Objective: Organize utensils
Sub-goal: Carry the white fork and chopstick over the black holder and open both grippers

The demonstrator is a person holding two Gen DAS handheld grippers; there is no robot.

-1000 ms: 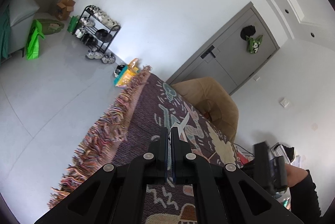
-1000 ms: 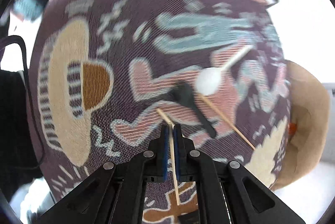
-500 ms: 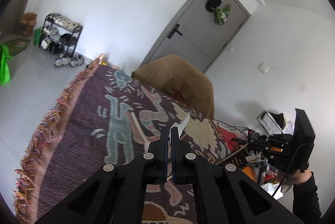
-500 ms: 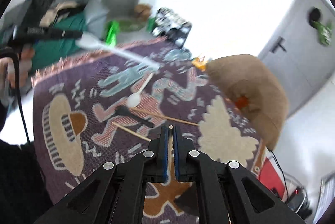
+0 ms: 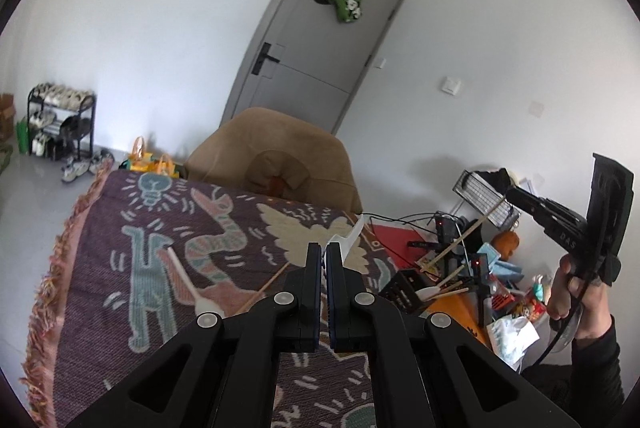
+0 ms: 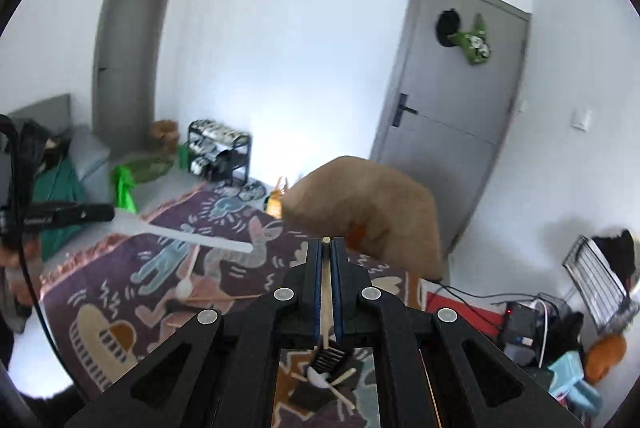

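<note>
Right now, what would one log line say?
left gripper: shut on white knife | right gripper: shut on chopstick | above black holder

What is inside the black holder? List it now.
The black holder holds a white spoon and wooden chopsticks, leaning out over its rim. Its walls hide the bottom and the utensils' lower ends.

right claw (image 6: 327, 248) clamps chopstick (image 6: 326, 292) | black holder (image 6: 326, 358) below
</note>
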